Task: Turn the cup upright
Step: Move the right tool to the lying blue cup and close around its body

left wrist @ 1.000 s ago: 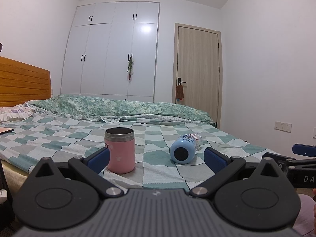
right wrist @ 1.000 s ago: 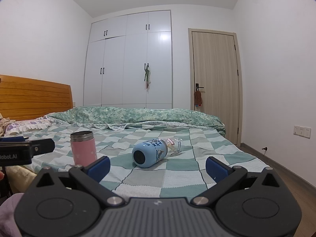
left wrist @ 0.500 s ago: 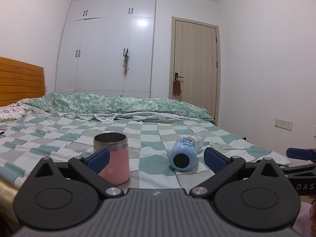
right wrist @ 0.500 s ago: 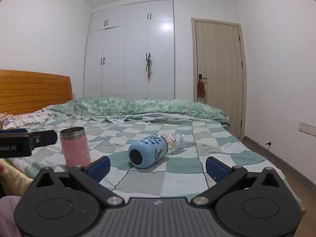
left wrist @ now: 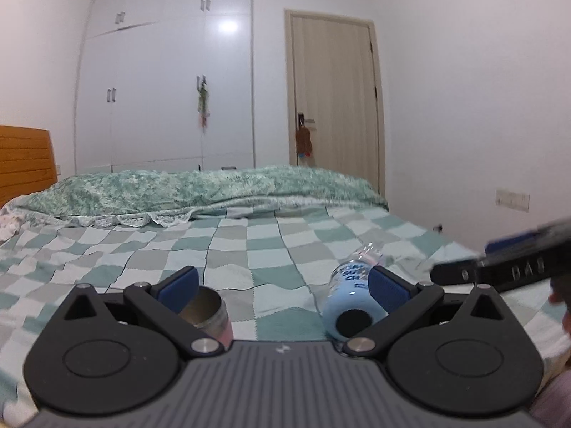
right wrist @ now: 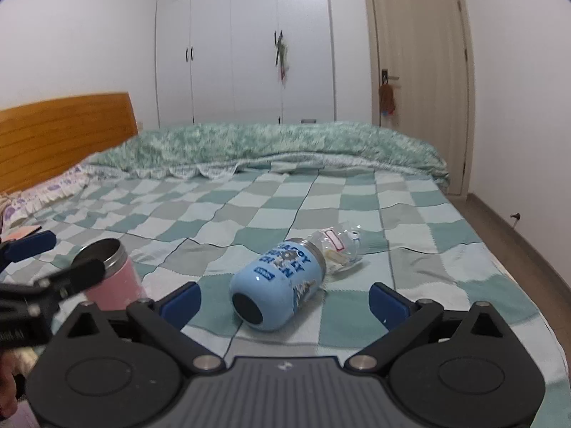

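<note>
- A bed [right wrist: 357, 199] under a green-and-white checked cover fills the middle and lower half of both views, with a rumpled green quilt [right wrist: 285, 146] across its far side and an orange wooden headboard [right wrist: 64, 132] at the left edge of the right wrist view.
- White wardrobe doors [right wrist: 246, 42] stand at top centre, and a pale wooden door [right wrist: 417, 71] sits at upper right.
- The right gripper [right wrist: 282, 297] occupies the bottom of its own frame, blue-padded fingers [right wrist: 180, 297] spread wide, nothing between them; it hangs short of the bed's near edge.
- The left gripper [left wrist: 282, 285] is likewise splayed and empty at the bottom of its frame; its dark arm also pokes into the lower left of the right wrist view.
- The blue cup [right wrist: 276, 287], printed with lettering and fitted with a clear lid end, lies on its side at lower centre of the right wrist view, dark base toward the camera, lid pointing to upper right.
- A pink tumbler [right wrist: 110, 274] with a steel rim stands upright at lower left, near the cup but apart from it.
- Progress, as judged here: neither claw touches the cup, so gripping, lifting and standing it on its base all remain to be done.
</note>
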`<state>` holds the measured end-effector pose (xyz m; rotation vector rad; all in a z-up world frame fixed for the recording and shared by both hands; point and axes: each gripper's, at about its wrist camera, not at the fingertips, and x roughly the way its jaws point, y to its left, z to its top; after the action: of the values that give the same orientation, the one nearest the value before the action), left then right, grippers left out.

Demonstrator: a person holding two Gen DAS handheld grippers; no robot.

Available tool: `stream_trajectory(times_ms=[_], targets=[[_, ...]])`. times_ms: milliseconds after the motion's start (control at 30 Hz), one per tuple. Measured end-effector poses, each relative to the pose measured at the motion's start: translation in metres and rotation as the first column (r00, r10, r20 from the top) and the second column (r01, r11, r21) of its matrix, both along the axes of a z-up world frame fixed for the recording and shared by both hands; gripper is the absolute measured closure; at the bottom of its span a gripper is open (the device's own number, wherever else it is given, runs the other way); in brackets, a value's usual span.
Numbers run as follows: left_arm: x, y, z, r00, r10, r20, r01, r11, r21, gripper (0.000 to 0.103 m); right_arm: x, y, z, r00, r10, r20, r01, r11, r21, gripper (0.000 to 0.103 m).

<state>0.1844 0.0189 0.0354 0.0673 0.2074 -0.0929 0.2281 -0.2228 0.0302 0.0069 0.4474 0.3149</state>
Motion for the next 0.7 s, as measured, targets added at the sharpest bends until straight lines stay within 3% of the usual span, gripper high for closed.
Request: stream_trajectory(times_ms=[133,333,500,633,700], targets=[[0.039,0.002,0.004,0.994,-0.075,-0.078,0.08,0.994,0.073,0.0,0.043,0.019,0.007,0.997,0.005,-0.08,-0.007,1.0,-0.021,0.007],[0.094,0.004,0.002,0.957,-0.175,-0.231,0.215,0.963,0.161,0.0,0.104,0.036,0.003,0.973,-0.028,-0.229,0.027,1.0,-0.009,0.014],[0.128,0.007,-0.004,0.92,-0.217,-0.327,0.284,0.943,0.175,0.0,0.14,0.048,-0.012,0.944,-0.066,-0.324,0.068,0.998,-0.005,0.017],[0.149,0.011,-0.013,0.884,-0.224,-0.409,0.303,0.943,0.139,0.0,0.165,0.057,-0.027,0.913,-0.086,-0.399,0.096,0.995,0.005,0.017],[0.154,0.011,-0.016,0.879,-0.225,-0.42,0.308,0.941,0.14,0.0,0.177,0.061,-0.037,0.893,-0.098,-0.439,0.112,0.994,0.006,0.017]])
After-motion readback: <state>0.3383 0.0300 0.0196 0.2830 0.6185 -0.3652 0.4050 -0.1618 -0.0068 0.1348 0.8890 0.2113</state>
